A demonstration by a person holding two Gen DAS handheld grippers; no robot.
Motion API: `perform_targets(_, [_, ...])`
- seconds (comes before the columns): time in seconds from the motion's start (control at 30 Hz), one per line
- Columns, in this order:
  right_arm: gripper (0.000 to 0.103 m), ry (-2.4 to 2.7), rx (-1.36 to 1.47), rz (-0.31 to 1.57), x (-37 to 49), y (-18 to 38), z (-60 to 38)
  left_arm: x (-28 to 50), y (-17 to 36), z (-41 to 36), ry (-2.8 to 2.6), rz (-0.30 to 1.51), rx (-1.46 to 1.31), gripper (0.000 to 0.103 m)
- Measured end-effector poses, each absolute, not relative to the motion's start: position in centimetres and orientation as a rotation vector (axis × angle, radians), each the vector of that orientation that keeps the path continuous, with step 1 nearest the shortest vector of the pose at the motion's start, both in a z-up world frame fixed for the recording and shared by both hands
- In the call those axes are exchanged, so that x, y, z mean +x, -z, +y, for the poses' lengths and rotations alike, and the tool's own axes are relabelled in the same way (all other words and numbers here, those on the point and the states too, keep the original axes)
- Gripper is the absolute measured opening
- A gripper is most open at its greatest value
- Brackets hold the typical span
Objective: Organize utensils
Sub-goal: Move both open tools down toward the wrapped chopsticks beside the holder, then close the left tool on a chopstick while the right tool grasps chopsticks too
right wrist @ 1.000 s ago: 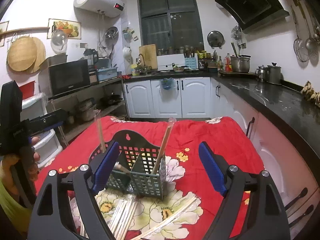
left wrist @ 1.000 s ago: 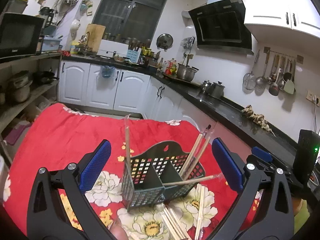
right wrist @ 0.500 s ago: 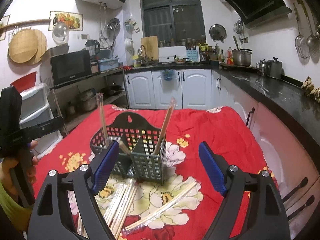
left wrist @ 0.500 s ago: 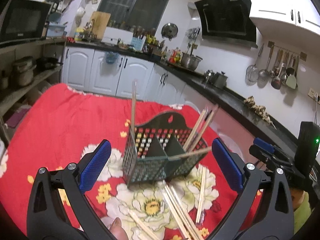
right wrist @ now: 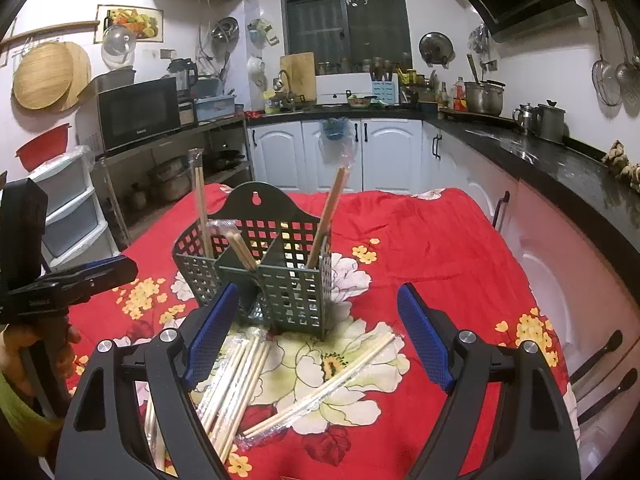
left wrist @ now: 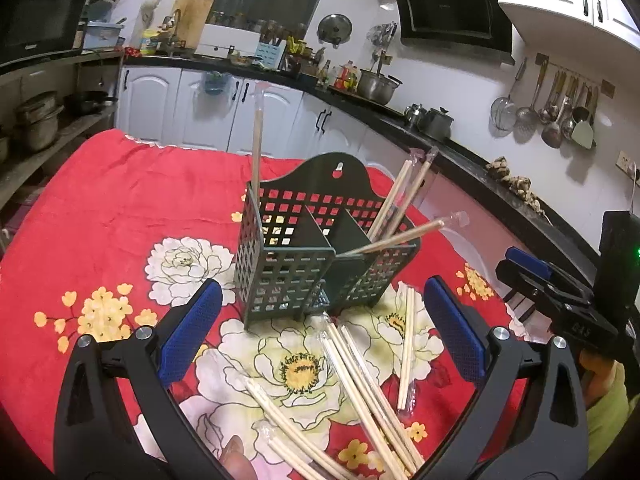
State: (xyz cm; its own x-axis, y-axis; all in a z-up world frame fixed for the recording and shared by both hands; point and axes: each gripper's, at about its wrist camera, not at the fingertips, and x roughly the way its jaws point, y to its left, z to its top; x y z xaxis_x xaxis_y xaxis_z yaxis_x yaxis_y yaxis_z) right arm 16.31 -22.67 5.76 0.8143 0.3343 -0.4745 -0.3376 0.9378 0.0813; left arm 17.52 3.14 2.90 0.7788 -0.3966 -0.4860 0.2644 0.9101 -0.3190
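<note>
Pale bamboo in thin clear sleeves: that is what we are dealing with. In the left wrist view the loose chopsticks (left wrist: 352, 380) lie fanned on the red floral cloth (left wrist: 100, 220) of the tabletop, just in front of the dark green holder (left wrist: 304, 264), and reach between the two blue pads of our left claw (left wrist: 320, 328). That claw is spread wide with nothing in it. A few wrapped pairs already stand in the holder, one upright at its left corner and others leaning out to the right. We judge each pair light and stiff, but the plastic sleeve looks slick, so a pinch near the middle of the length, across both sticks, should keep them from pivoting or sliding. The holder itself is perforated plastic and probably light enough to tip if we knock it.

In the right wrist view our right claw (right wrist: 316, 336) is also spread and empty, above the same cloth. One wrapped pair (right wrist: 320, 388) lies apart from the pile, slanted and clear of its neighbours, the easier pick. The bundle beside it overlaps, and we would expect crowded sticks to drag along.
</note>
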Motion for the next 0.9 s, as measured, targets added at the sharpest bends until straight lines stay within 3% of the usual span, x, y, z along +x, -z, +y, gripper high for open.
perform_targets(0.9, [0.079, -0.393, -0.038, 0.638, 17.6, -1.5, -20.6, 17.7, 2.9, 4.4, 0.297, 0.777, -0.222, 0.093])
